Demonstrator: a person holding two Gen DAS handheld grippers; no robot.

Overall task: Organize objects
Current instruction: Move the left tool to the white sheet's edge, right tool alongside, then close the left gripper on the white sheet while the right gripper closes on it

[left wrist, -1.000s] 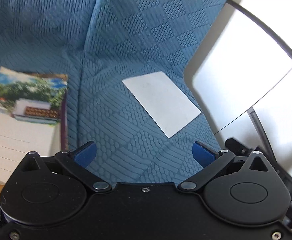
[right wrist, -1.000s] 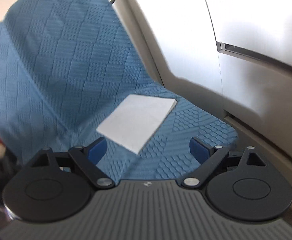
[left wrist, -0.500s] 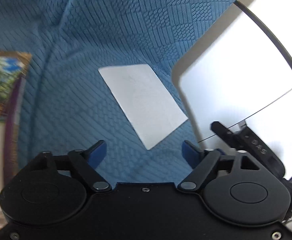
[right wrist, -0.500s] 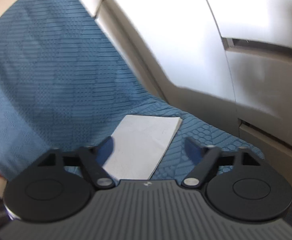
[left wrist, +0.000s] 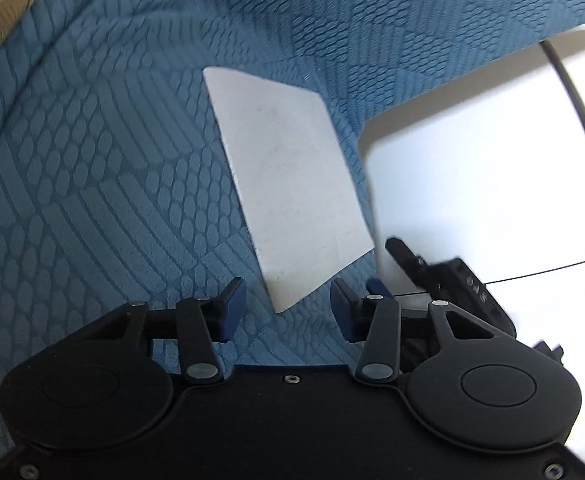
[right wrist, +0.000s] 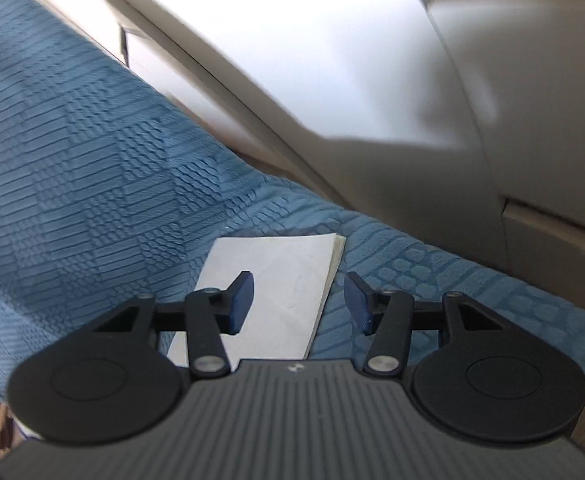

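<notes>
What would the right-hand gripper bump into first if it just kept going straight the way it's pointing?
Most likely the white booklet lying on the blue textured cover. The right gripper, whose jaws have just been closing, already has the booklet's edge between its open pads, though how far above it is unclear.

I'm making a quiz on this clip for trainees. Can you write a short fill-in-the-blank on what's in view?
1. The white booklet lies flat on a textured cloth coloured ____.
2. The pads on both tongs are coloured ____.
3. The left tongs grip ____.
4. In the right wrist view, the booklet's stacked page edges face the ____ side of the picture.

Answers: blue; blue; nothing; right
</notes>
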